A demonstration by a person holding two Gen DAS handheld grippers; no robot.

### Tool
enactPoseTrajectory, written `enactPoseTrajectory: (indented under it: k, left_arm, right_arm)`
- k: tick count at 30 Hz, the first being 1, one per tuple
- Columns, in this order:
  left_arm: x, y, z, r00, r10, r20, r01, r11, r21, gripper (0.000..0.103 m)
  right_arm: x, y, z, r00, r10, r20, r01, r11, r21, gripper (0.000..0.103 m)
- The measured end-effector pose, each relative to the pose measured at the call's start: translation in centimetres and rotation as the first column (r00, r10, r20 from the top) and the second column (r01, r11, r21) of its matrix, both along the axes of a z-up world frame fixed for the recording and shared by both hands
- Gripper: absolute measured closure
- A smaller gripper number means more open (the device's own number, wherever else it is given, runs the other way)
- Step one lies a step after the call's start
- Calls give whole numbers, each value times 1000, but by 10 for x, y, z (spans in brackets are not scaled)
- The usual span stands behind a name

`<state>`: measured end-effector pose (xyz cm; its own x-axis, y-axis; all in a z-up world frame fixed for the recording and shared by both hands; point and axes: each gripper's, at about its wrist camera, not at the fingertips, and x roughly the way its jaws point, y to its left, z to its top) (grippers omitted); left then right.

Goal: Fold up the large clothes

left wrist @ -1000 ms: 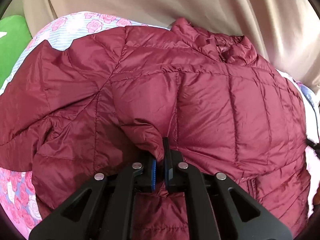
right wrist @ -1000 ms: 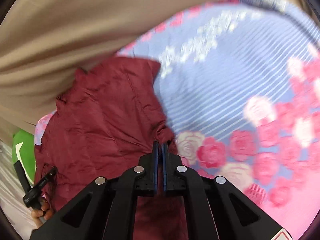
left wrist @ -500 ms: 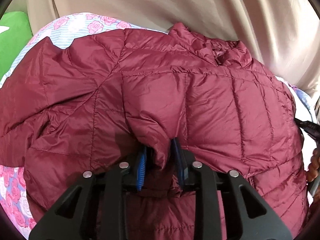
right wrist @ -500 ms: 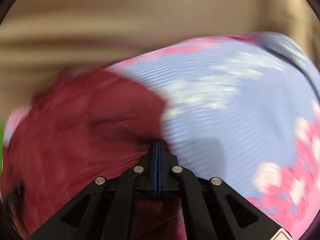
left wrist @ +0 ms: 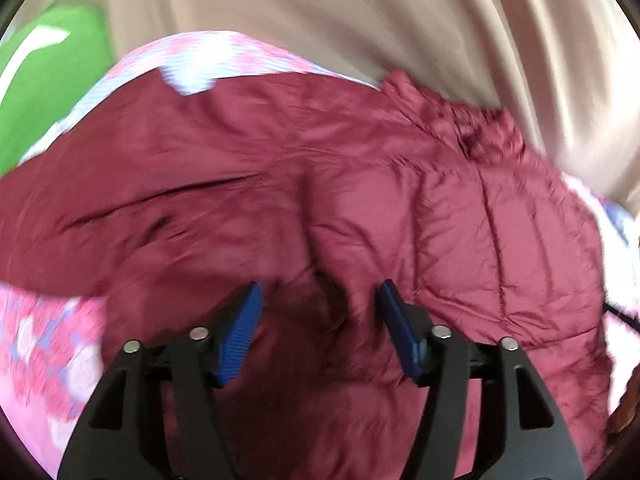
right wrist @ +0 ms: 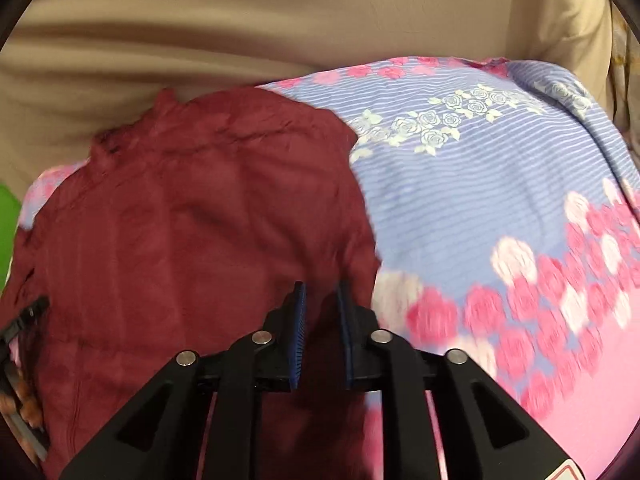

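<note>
On the floral bedsheet (right wrist: 460, 208) by a beige curtain (right wrist: 240, 20), both grippers' jaws stand apart.

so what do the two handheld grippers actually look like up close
Both look alike. The left gripper has matte black angular linkage arms with triangular cut-outs, round silver pivot pins, and two fingers faced with ribbed blue pads. The right gripper has the same black frame, silver pins and blue pads, plus a red-and-white sticker at its lower right corner. No cables show.
</note>
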<state>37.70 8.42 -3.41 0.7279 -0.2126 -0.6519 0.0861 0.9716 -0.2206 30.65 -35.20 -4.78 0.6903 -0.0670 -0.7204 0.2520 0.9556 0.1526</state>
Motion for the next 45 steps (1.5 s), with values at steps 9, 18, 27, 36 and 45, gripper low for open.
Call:
enactPoseTrajectory:
  k: [9, 18, 27, 36, 45]
  left_arm:
    - [-54, 211, 21, 926, 372, -61, -377, 908, -185, 19]
    - [-71, 393, -24, 716, 646, -263, -688, 593, -418, 25]
    - [-30, 394, -24, 780, 574, -250, -613, 623, -485, 96]
    - [-31, 248, 112, 916, 382, 124, -334, 896, -292, 103]
    - [-48, -54, 158, 954, -222, 203, 238, 969, -61, 102]
  right_arm:
    - [-107, 29, -12, 989, 139, -40, -140, 990, -26, 72]
    - [-132, 44, -25, 991, 134, -21, -135, 989, -62, 59]
    - [-138, 39, -29, 994, 104, -14, -104, 994, -36, 50]
    - [-138, 37, -28, 995, 96, -10, -96, 995, -28, 48]
    - [-139, 34, -28, 996, 92, 0, -92, 996, 12, 46]
